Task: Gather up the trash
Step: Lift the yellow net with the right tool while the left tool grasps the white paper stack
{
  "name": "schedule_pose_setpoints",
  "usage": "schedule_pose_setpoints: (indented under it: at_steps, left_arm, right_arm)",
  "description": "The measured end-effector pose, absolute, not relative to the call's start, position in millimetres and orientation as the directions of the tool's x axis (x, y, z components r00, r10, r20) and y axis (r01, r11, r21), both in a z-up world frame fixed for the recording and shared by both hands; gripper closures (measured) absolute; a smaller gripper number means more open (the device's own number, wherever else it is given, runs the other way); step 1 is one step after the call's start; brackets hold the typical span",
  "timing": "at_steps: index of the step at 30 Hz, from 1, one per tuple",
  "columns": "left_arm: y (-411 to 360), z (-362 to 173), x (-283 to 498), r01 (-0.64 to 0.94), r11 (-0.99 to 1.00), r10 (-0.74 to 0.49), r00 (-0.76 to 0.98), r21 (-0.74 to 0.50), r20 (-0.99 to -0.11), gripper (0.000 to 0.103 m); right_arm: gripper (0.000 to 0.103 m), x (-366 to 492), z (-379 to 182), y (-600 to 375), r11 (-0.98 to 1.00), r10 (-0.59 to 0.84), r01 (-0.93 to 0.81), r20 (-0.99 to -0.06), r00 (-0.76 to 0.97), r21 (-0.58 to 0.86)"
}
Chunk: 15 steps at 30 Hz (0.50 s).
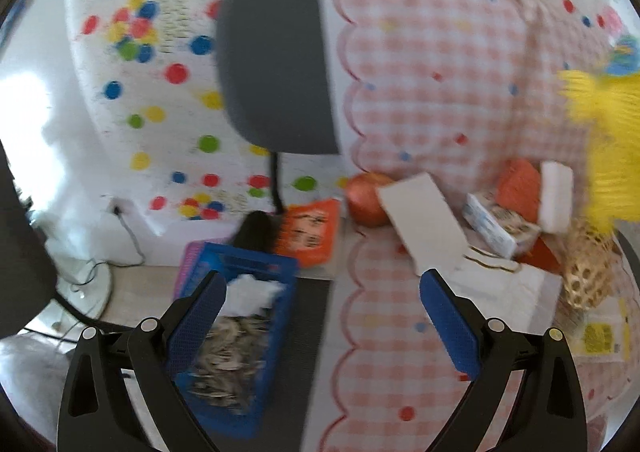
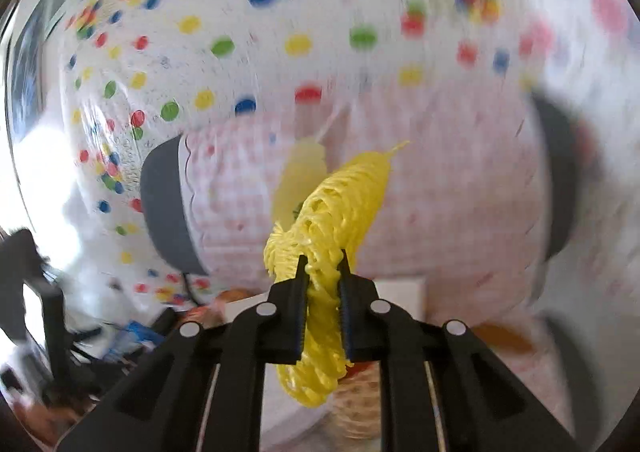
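Note:
My right gripper is shut on a yellow foam fruit net and holds it up in the air; the net also shows at the right edge of the left wrist view. My left gripper is open and empty, above the edge of the pink checked tablecloth. Below its left finger a blue plastic crate holds seed shells and a white crumpled tissue. The right wrist view is blurred.
On the table lie a white card, an orange-red round fruit, an orange packet, small boxes, a white sponge block and a woven basket. A grey chair back stands behind.

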<state>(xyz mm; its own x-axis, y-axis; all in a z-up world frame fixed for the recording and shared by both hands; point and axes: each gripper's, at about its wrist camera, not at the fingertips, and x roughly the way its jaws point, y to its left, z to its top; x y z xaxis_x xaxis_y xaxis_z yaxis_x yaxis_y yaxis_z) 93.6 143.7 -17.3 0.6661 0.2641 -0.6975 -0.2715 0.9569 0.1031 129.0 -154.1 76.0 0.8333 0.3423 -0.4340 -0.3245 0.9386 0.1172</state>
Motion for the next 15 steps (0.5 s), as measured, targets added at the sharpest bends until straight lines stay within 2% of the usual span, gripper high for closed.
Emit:
schedule_pose_setpoints:
  at_steps: [3,7,9,10,11,15]
  left_arm:
    - [146.3,-18.5,85.6,-0.269,0.96,0.246,0.675,0.079,-0.696,0.009]
    - [101.3,-47.4,74.6,-0.057,0.997,0.083,0.701,0.06,-0.709,0.012]
    - [72.7,-65.6,69.7,0.053,0.997,0.008,0.693,0.062,-0.721,0.014]
    - [62.4,-72.5,68.1,0.089,0.994,-0.012,0.69,0.069,-0.724,0.027]
    - [50.0,-81.2,66.8,0.136,0.988,-0.036,0.681,0.078,-0.732,0.033]
    - [23.9,-114.7,66.0,0.223,0.96,-0.02,0.657,0.168,-0.754,0.032]
  right_arm:
    - [0.09,93.4,81.4,-159.6,0.967,0.206,-0.249,-0.406,0.89,-0.054]
    - [0.09,66.3,66.3,-181.0,0.972,0.036,-0.126,-0.399,0.916,-0.201]
    - [0.09,52.9,56.5,-199.0,0.972,-0.014,-0.084,-0.412,0.911,-0.219]
    - [0.09,48.1,52.5,-206.0,0.973,-0.029,-0.071,-0.422,0.906,-0.218]
    - [0.09,43.6,48.5,-213.3,0.975,-0.043,-0.057,-0.432,0.901,-0.215]
    - [0.09,31.1,33.1,-236.2,0.982,-0.069,-0.025,-0.478,0.876,-0.187]
